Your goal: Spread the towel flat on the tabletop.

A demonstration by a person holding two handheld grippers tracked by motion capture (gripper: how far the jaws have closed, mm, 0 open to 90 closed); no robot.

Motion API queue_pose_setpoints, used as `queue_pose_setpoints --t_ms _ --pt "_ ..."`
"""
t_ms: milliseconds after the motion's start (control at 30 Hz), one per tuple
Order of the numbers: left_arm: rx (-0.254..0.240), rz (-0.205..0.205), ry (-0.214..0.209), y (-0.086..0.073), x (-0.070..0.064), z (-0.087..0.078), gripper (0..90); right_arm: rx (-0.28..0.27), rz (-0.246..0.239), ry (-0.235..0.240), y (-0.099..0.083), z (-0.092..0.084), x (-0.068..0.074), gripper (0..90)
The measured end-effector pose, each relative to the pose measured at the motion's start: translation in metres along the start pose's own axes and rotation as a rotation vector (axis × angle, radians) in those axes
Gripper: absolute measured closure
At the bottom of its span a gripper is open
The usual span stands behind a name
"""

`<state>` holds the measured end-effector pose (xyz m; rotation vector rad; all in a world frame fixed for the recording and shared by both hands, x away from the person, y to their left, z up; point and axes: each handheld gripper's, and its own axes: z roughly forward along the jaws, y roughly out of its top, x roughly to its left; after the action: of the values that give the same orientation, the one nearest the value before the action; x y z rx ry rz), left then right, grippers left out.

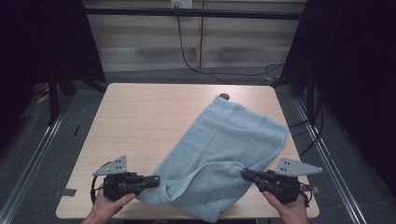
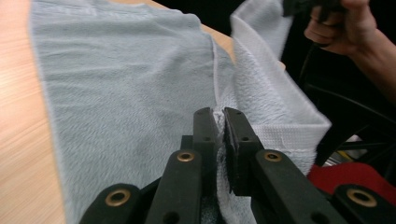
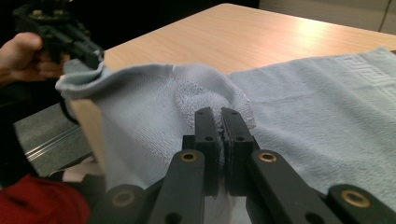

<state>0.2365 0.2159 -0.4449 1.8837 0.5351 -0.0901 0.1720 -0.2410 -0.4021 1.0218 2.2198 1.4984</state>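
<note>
- The pale blue towel [image 1: 224, 149] lies slantwise across the wooden table [image 1: 140, 121], its far end flat and its near end bunched at the front edge.
- The left gripper [image 1: 156, 179] has its jaws pinched tight on the near left corner of the cloth.
- The right gripper [image 1: 243, 173] is likewise clamped on the near right edge, with a fold puffed up just past its tips.
- Both near corners look secured and raised; the fold itself, I judge, is not yet made.
</note>
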Motion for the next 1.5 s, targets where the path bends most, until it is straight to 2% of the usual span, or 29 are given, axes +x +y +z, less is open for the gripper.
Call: queue_pose_setpoints --t_ms 133,200,233,267,333,367,433,500,567,600,633,667,700,767,867,933,1000,1033,1067,1100,1133,1200,1233,1267,1300,1333,1367,1433,1500 --pt "0.001 -0.035 -0.012 -0.010 0.003 -0.005 82.3 0.025 0.006 0.023 -0.016 0.005 0.007 86.8" --pt "-0.005 -0.032 -0.019 -0.011 0.003 -0.006 81.5 0.032 0.012 0.034 -0.019 0.008 0.007 86.7" --pt "-0.009 -0.032 -0.030 -0.011 0.002 -0.008 82.0 0.066 0.013 0.053 -0.029 0.013 0.010 86.7" --pt "-0.004 -0.032 -0.029 -0.012 0.001 -0.010 82.0 0.066 0.013 0.053 -0.029 0.013 0.010 86.7" --pt "0.010 -0.029 -0.045 -0.017 -0.001 -0.013 83.0 0.107 0.005 0.082 -0.038 0.015 0.015 86.6" --pt "0.011 -0.045 -0.043 -0.021 -0.003 -0.015 86.2 0.131 0.015 0.108 -0.047 0.014 0.019 86.4" --pt "0.029 -0.054 -0.054 -0.028 -0.003 -0.017 86.2 0.141 0.015 0.120 -0.051 0.013 0.021 85.9" --pt "0.041 -0.043 -0.021 -0.028 -0.002 -0.018 82.4 0.160 0.016 0.141 -0.059 0.010 0.026 81.6" --pt "0.029 -0.046 -0.001 -0.023 0.009 -0.016 80.3 0.158 0.015 0.137 -0.059 0.006 0.026 77.6" --pt "0.030 -0.051 0.011 -0.019 0.014 -0.014 76.5 0.120 0.031 0.112 -0.053 -0.001 0.021 68.8" --pt "0.035 -0.047 0.016 -0.015 0.020 -0.011 75.9 0.104 0.034 0.105 -0.050 -0.003 0.019 67.8" --pt "0.050 -0.057 0.049 -0.007 0.035 0.000 74.6 0.087 0.031 0.099 -0.045 -0.005 0.016 65.0" --pt "0.050 -0.057 0.049 -0.007 0.035 0.000 72.6 0.070 0.026 0.095 -0.041 -0.006 0.014 62.3" --pt "0.089 -0.062 0.068 0.002 0.053 0.018 71.7 0.057 0.034 0.090 -0.037 -0.005 0.011 61.8" --pt "0.145 -0.067 0.070 0.008 0.069 0.046 68.2 0.033 0.044 0.077 -0.028 0.005 -0.002 61.0" --pt "0.203 -0.036 0.091 0.009 0.074 0.063 67.1 0.079 0.041 0.054 -0.027 0.024 -0.013 59.3" --pt "0.217 -0.030 0.094 0.008 0.078 0.074 65.9 0.164 0.042 0.044 -0.031 0.050 -0.025 57.3" --pt "0.252 -0.014 0.092 0.003 0.078 0.084 64.2 0.238 0.024 0.018 -0.036 0.068 -0.031 55.3" --pt "0.252 -0.014 0.092 0.003 0.078 0.084 63.4 0.238 0.024 0.018 -0.036 0.068 -0.031 55.3" --pt "0.289 0.012 0.098 0.000 0.076 0.089 63.4 0.267 0.012 0.012 -0.038 0.075 -0.033 53.6" --pt "0.292 0.043 0.113 -0.003 0.073 0.090 62.0 0.313 0.003 0.014 -0.043 0.087 -0.036 49.5" --pt "0.297 0.055 0.125 -0.003 0.071 0.088 62.1 0.323 -0.001 0.011 -0.045 0.089 -0.036 47.7" --pt "0.291 0.102 0.163 -0.006 0.068 0.086 69.9 0.356 -0.022 -0.010 -0.052 0.096 -0.034 50.1" --pt "0.291 0.102 0.163 -0.006 0.068 0.086 75.1 0.356 -0.022 -0.010 -0.052 0.096 -0.034 50.1" --pt "0.289 0.115 0.181 -0.008 0.066 0.084 75.1 0.351 -0.050 -0.029 -0.054 0.096 -0.032 54.6" --pt "0.296 0.103 0.180 -0.011 0.065 0.078 82.5 0.358 -0.085 -0.049 -0.054 0.094 -0.026 76.9" --pt "0.296 0.103 0.180 -0.011 0.065 0.078 84.8 0.349 -0.088 -0.057 -0.054 0.093 -0.024 82.3" --pt "0.292 0.099 0.179 -0.014 0.062 0.073 86.4 0.324 -0.079 -0.069 -0.054 0.087 -0.022 87.3" --pt "0.294 0.092 0.194 -0.017 0.057 0.068 86.7 0.304 -0.064 -0.066 -0.052 0.083 -0.022 87.9"
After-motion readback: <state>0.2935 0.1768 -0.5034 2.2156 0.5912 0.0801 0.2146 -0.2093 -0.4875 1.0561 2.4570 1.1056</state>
